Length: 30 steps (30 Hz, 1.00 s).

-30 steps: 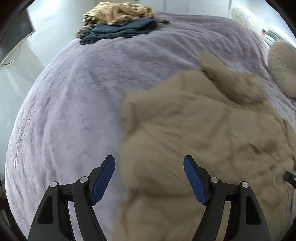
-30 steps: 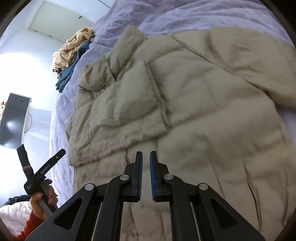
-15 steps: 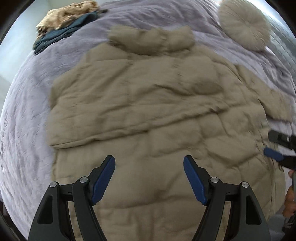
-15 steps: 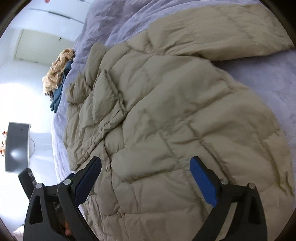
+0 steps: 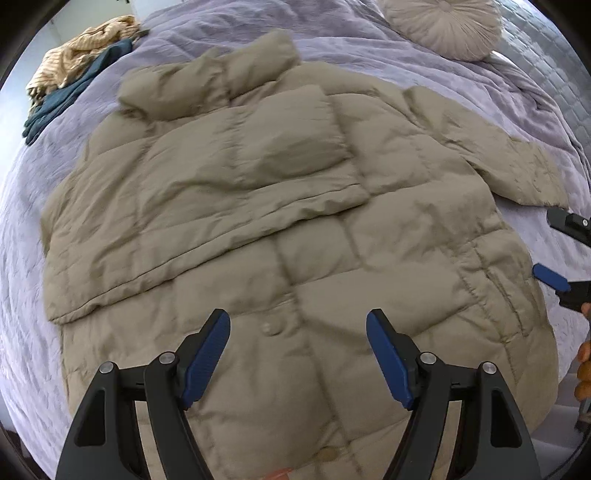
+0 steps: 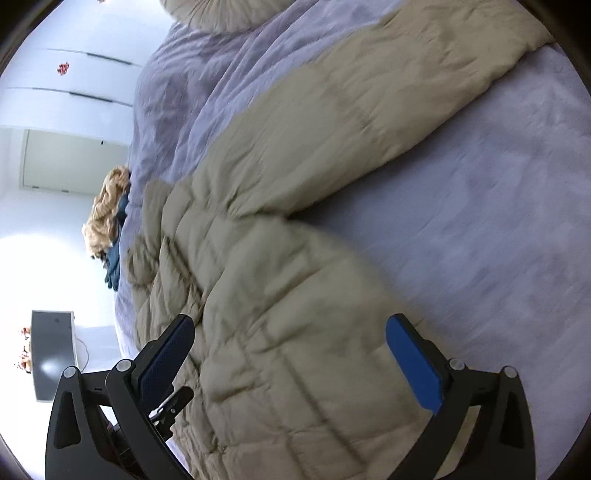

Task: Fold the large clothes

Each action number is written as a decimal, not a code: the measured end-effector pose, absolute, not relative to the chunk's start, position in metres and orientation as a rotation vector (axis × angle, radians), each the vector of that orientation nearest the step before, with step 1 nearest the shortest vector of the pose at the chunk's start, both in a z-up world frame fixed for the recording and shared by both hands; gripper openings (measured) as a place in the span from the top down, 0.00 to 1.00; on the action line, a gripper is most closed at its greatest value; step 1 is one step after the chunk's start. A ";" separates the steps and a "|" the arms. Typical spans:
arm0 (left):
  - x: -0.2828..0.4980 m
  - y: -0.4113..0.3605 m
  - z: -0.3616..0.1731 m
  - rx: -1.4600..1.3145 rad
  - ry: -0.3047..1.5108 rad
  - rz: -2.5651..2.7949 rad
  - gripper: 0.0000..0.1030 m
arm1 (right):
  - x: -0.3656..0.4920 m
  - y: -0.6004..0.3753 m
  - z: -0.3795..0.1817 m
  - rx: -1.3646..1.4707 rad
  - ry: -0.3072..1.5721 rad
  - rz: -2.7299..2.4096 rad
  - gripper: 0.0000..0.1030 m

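A large beige quilted puffer jacket (image 5: 280, 236) lies spread on the lavender bedspread (image 5: 22, 280), collar at the far side. Its left sleeve is folded across the chest; its right sleeve (image 5: 491, 147) stretches out to the right. My left gripper (image 5: 297, 354) is open and empty above the jacket's lower front. My right gripper (image 6: 290, 363) is open and empty over the jacket's right side (image 6: 280, 332), near the outstretched sleeve (image 6: 351, 122). The right gripper's fingertips (image 5: 550, 277) show at the right edge of the left wrist view.
A pile of tan and teal clothes (image 5: 70, 74) lies at the bed's far left corner, also in the right wrist view (image 6: 107, 229). A round beige cushion (image 5: 443, 26) sits at the far right. A dark screen (image 6: 51, 354) stands beyond the bed.
My right gripper has opened and swung right toward the outstretched sleeve. My left gripper, open throughout, has moved right from the bedspread to over the jacket's front.
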<state>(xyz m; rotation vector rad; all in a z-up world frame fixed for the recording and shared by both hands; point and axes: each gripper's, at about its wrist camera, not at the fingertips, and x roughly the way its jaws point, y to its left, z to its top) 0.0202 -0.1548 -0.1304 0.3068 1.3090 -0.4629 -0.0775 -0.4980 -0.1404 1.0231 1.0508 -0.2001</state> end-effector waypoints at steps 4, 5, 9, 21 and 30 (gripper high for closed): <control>0.019 -0.174 -0.133 0.333 1.311 -0.464 0.25 | -0.084 -0.531 -0.138 1.001 1.003 -0.287 0.00; 0.019 -0.177 -0.134 0.344 1.308 -0.458 0.25 | -0.086 -0.539 -0.139 1.006 0.996 -0.300 0.00; 0.022 -0.190 -0.140 0.355 1.321 -0.458 0.25 | -0.090 -0.577 -0.145 1.043 1.007 -0.383 0.00; 0.033 -0.211 -0.149 0.294 1.369 -0.409 0.25 | -0.089 -0.678 -0.171 1.306 0.823 -0.420 0.01; 0.044 -0.244 -0.153 0.318 1.374 -0.408 0.25 | -0.080 -0.719 -0.226 1.765 0.572 -0.370 0.62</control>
